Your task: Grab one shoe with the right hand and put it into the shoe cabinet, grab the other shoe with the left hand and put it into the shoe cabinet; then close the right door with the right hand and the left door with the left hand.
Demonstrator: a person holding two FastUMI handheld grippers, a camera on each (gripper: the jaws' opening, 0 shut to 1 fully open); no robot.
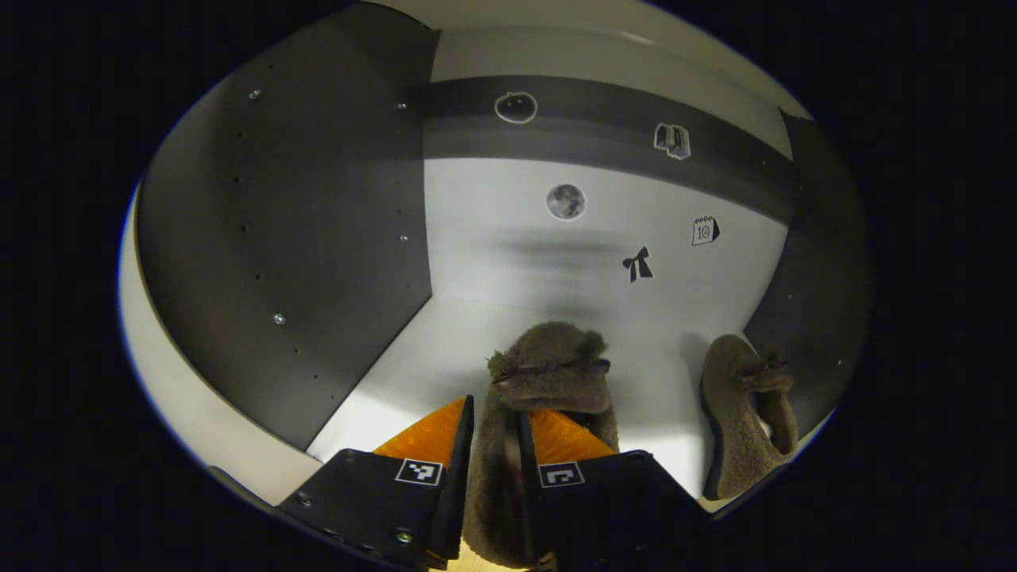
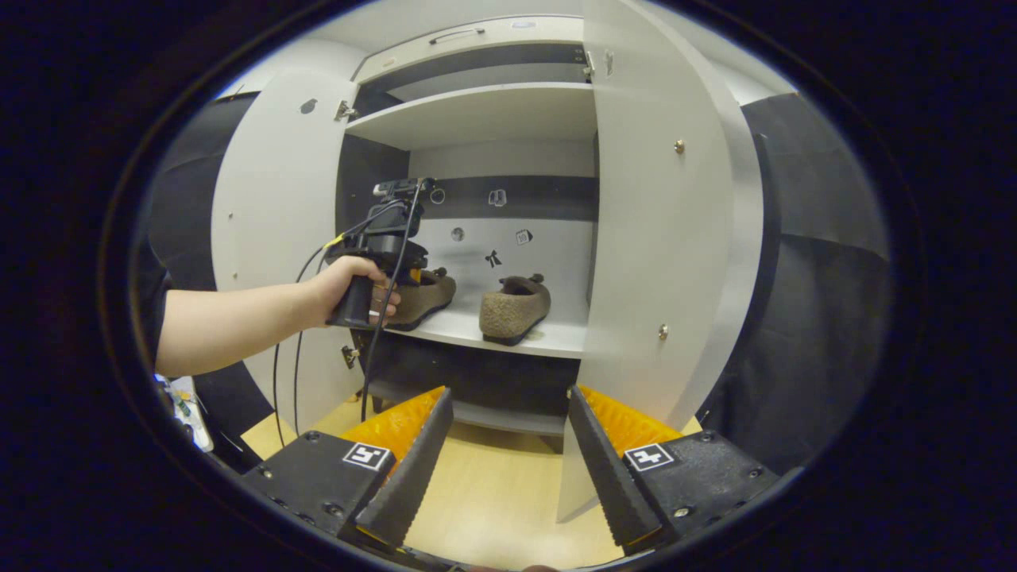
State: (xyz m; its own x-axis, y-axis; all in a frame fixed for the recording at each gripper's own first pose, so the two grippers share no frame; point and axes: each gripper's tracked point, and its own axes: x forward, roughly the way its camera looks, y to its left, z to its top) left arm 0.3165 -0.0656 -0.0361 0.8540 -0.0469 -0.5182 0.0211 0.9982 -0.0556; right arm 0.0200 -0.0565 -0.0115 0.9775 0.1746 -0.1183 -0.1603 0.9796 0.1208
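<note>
Two brown fuzzy shoes stand on the white shelf (image 2: 548, 340) inside the shoe cabinet. In the left gripper view, my left gripper (image 1: 494, 409) is shut on the heel end of one shoe (image 1: 548, 373), whose toe points at the back wall. The other shoe (image 1: 747, 413) rests free to its right, near the side wall. The right gripper view shows both from outside: a hand holds the left gripper (image 2: 389, 258) at the held shoe (image 2: 429, 292), with the free shoe (image 2: 516, 306) beside it. My right gripper (image 2: 508, 391) is open and empty, back from the cabinet.
Both cabinet doors stand open: the left door (image 2: 274, 214) and the right door (image 2: 659, 238). An upper shelf (image 2: 477, 115) sits above the shoes. Small stickers dot the back wall (image 1: 604, 222). A wooden floor (image 2: 493, 492) lies below my right gripper.
</note>
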